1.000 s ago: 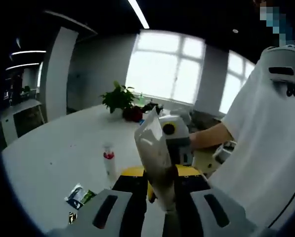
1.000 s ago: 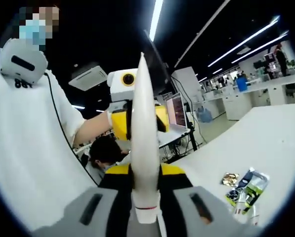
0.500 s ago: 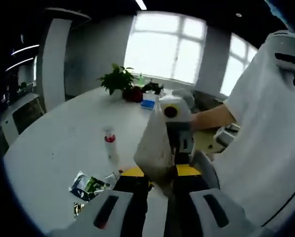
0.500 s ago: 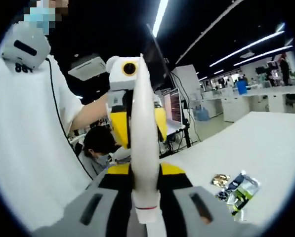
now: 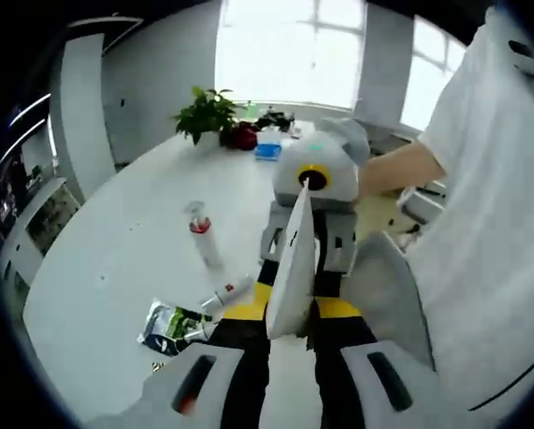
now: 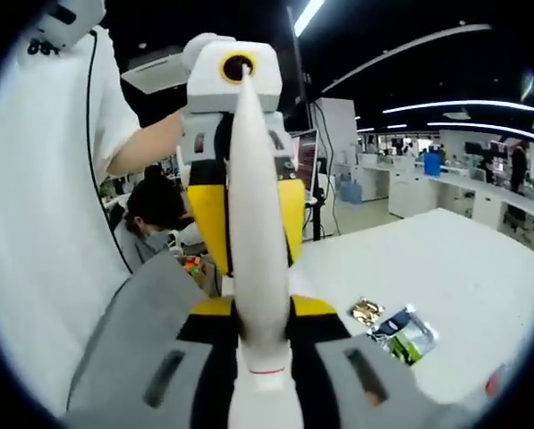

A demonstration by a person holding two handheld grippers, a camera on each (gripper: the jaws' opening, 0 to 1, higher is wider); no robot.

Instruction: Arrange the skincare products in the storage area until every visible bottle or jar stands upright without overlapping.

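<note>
Both grippers pinch one flat white squeeze tube [image 5: 293, 268] above the round white table [image 5: 114, 259]: the right gripper [image 6: 259, 344] clamps its capped end, the left gripper [image 5: 289, 326] its crimped end. Judged advice: release one end, then stand it on its cap beside the upright red-capped white bottle [image 5: 201, 237] (clear of the green sachets [image 5: 173, 323]). The tube's label is unreadable edge-on.

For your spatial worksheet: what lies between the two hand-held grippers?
A white tube, held at both ends, spans the gap between the right hand-held gripper and the left hand-held gripper, in the right gripper view.
</note>
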